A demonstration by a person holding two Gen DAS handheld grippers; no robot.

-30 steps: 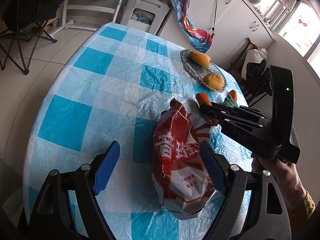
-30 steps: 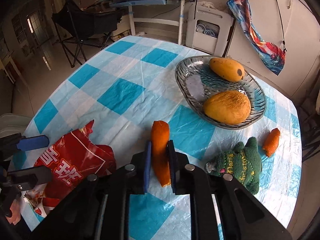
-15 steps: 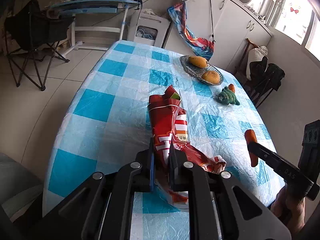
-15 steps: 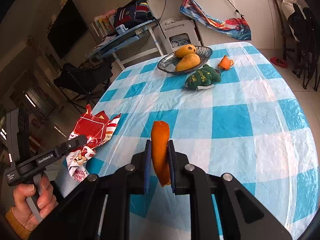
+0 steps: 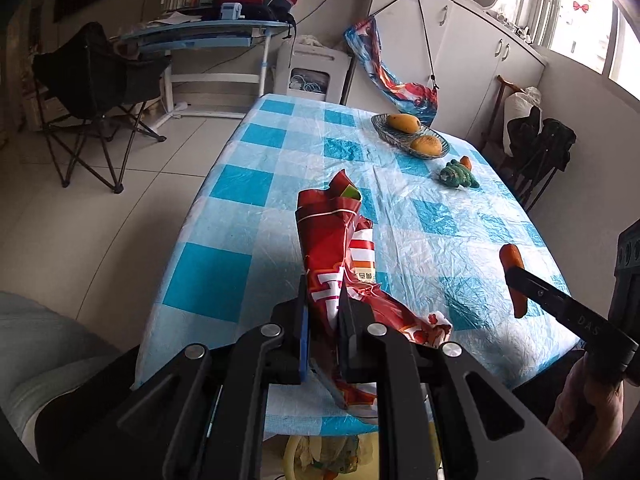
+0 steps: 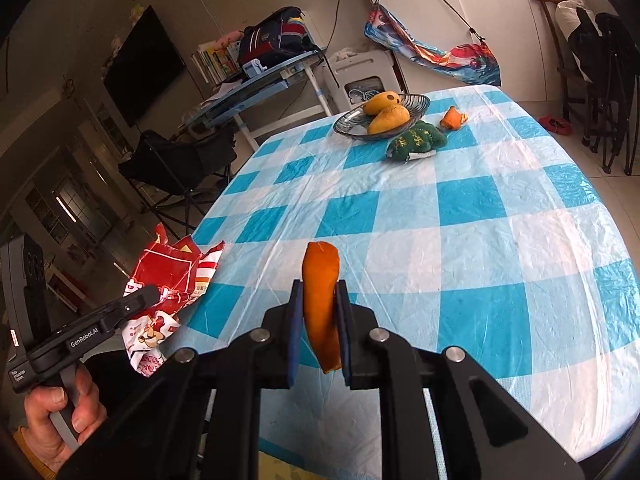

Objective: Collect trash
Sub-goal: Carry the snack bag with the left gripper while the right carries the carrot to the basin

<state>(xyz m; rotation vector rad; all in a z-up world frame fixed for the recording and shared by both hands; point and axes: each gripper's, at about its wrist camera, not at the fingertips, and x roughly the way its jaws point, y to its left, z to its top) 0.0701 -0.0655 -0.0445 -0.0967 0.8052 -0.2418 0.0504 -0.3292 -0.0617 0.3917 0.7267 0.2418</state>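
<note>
**Trash in both grippers, drop still to come**

Wrapper and peel are both off the table and clamped. The left gripper (image 5: 322, 320) has its jaws pressed together on the red snack wrapper (image 5: 332, 240), which stands up crumpled from the pads and trails a loose tail toward 4 o'clock in the left wrist view. The right gripper (image 6: 318, 320) has its jaws closed on a strip of orange peel (image 6: 320, 300), held upright with a short end hanging below the pads. Both loads hang over the near edge of the checked tablecloth (image 6: 460, 220).

One more orange peel scrap (image 6: 452, 117) lies at about 1 o'clock on the table in the right wrist view, just beside the green plush toy (image 6: 416, 140) and near the fruit bowl (image 6: 348, 126) holding two mangoes (image 6: 388, 114). Toy and fruit look like keepers, not trash.

Below the table edge, at 6 o'clock in the left wrist view, something like a bag with rubbish in it (image 5: 332, 452) shows between the gripper arms; it is too hidden to be sure, but it is the likely drop point.

Doing the step well probably means bringing each gripper squarely above that opening before releasing. The wrapper is light and springy, so it should go low into the mouth or it may catch the rim. Release one load at a time, peel first since it falls straight.
</note>
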